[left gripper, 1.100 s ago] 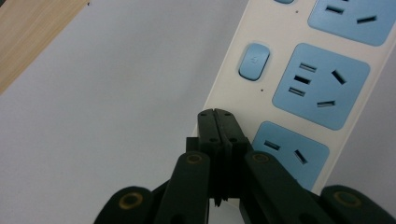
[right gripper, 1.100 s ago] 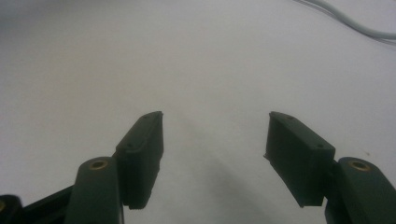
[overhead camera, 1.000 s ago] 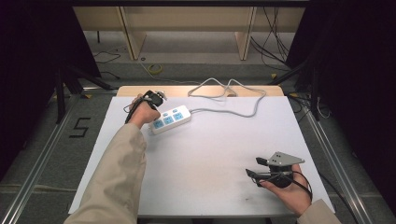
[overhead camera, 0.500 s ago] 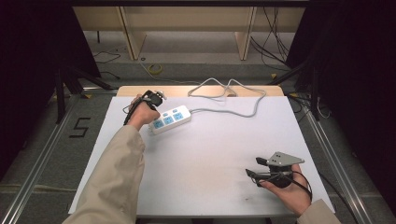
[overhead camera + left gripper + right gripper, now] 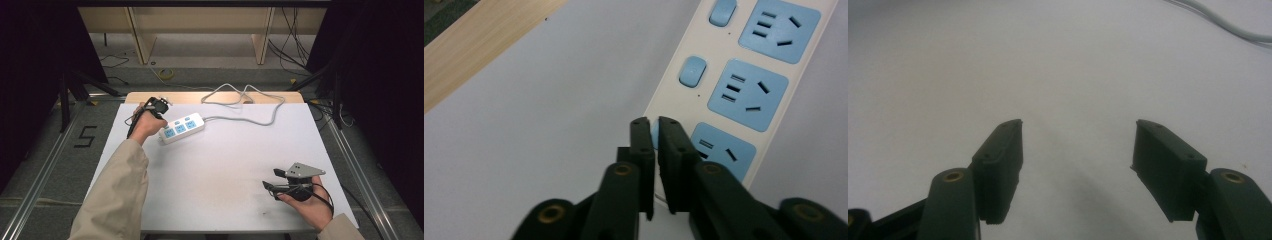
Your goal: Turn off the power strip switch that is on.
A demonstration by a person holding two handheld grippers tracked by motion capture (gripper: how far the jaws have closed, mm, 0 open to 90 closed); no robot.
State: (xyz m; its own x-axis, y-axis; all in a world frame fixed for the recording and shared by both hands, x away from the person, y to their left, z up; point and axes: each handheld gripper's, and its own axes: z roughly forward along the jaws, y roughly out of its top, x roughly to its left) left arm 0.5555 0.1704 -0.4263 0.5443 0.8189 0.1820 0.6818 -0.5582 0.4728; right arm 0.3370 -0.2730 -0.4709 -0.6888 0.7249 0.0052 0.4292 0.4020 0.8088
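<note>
My left gripper [image 5: 653,131], jaws almost together with nothing between them and just starting to part, rests its tips on the nearest blue rocker switch of the white three-socket power strip [image 5: 181,128] at the table's far left. I judge two switches [image 5: 693,71] remain. My right gripper [image 5: 1078,150] waits wide apart, empty.

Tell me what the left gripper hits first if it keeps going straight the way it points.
Most likely the power strip: the left gripper, jaws nearly shut with nothing between them, points at the blue switch beside the nearest socket. Whether the tips already touch it is unclear.
</note>
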